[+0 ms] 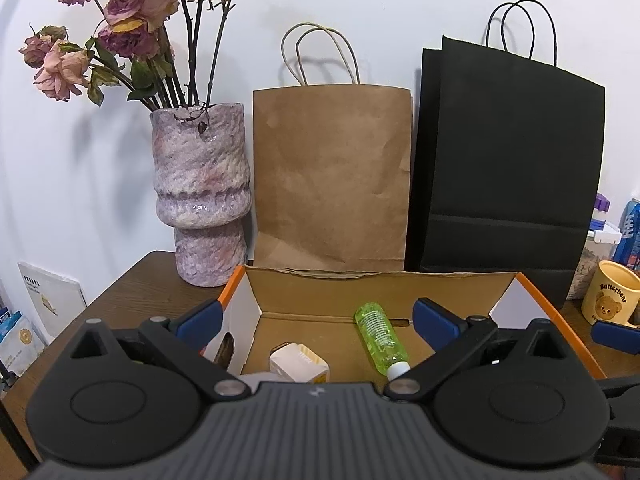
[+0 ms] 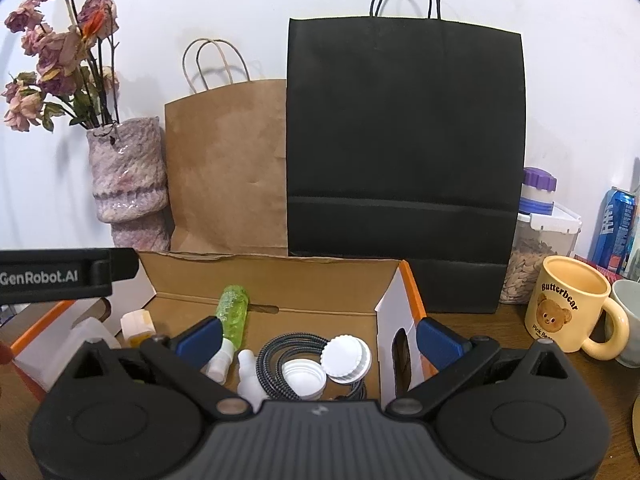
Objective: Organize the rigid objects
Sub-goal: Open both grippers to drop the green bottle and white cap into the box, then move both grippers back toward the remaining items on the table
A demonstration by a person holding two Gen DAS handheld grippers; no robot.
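An open cardboard box [image 1: 360,290] [image 2: 280,280] with orange edges sits on the dark wooden table. Inside lie a green bottle [image 1: 378,336] [image 2: 234,312] with a white cap, a small white and yellow carton [image 1: 298,362] [image 2: 136,326], a coiled grey cable [image 2: 280,354], two white lids [image 2: 346,358] and a small white bottle [image 2: 248,372]. My left gripper [image 1: 316,320] hangs open over the box's near side, nothing between its blue pads. My right gripper [image 2: 320,338] is open too, its right finger [image 2: 438,342] outside the box's right wall.
A stone-look vase [image 1: 202,196] with dried roses, a brown paper bag [image 1: 332,176] and a black paper bag [image 1: 508,168] stand against the wall behind the box. A yellow bear mug [image 2: 568,308], a jar of seeds [image 2: 536,256] and a blue can [image 2: 614,226] stand right.
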